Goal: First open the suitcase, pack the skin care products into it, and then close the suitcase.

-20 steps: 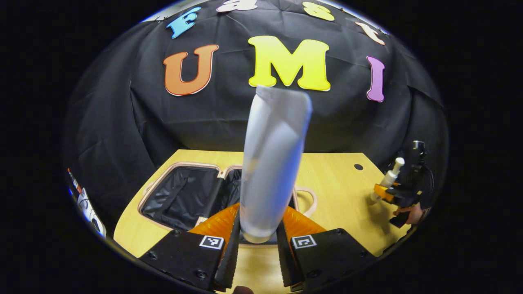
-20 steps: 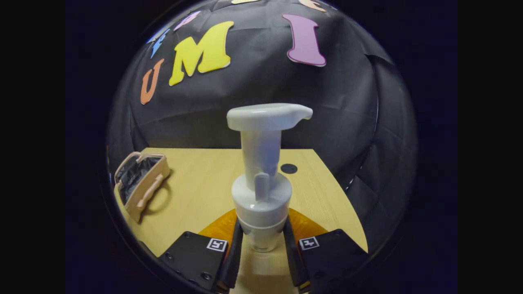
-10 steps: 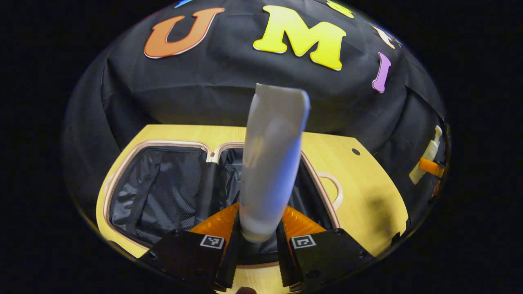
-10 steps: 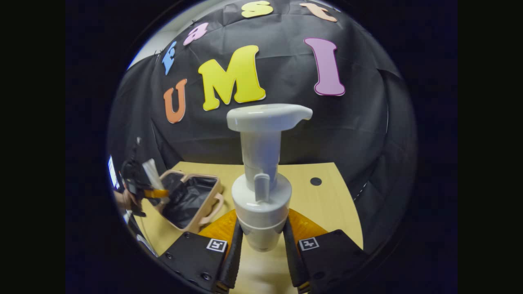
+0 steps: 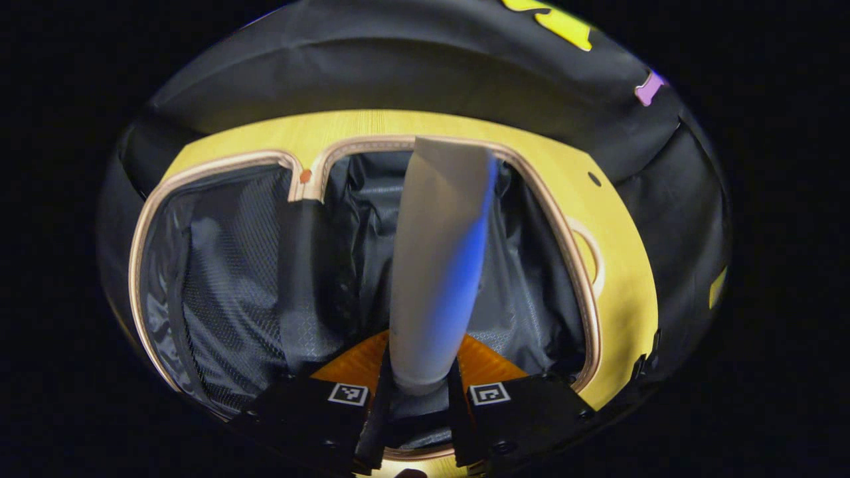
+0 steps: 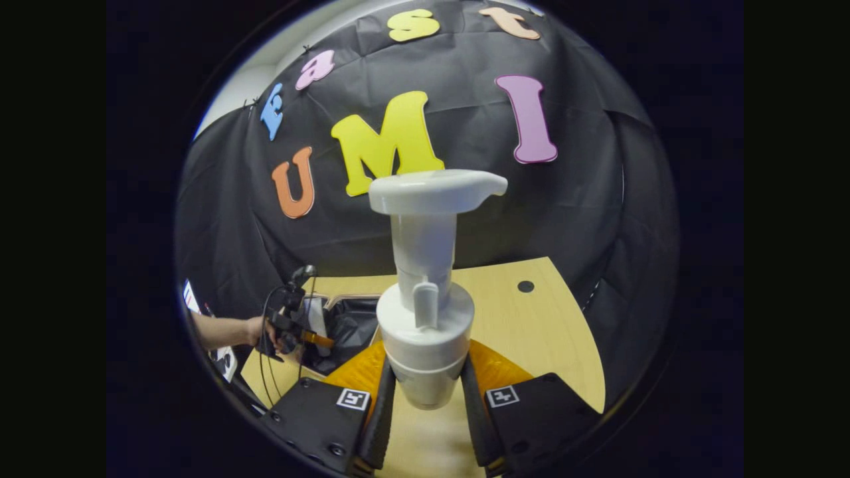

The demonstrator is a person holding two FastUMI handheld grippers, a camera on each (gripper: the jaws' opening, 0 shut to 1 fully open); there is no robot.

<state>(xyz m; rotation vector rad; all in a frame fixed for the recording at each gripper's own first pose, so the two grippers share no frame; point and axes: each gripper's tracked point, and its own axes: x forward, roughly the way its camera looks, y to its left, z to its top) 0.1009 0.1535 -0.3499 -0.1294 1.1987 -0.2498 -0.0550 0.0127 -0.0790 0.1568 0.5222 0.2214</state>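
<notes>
The left gripper point(image 5: 417, 398) clamps both fingers on a white tube point(image 5: 438, 265) held over the right half of the open suitcase point(image 5: 584, 292) on the wooden table point(image 5: 624, 279), while the right gripper point(image 6: 425, 405) pinches the base of a white pump bottle point(image 6: 425, 318) above the table, the suitcase lying beyond to its left.

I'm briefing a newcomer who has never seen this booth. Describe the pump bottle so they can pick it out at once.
Start at the wooden table in front of the black cloth wall. Above its near edge, the right tool clamps the white pump bottle upright by its base. Its wide flat pump head with a spout sets it apart from the plain white tube that the left tool holds over the open suitcase.
</notes>
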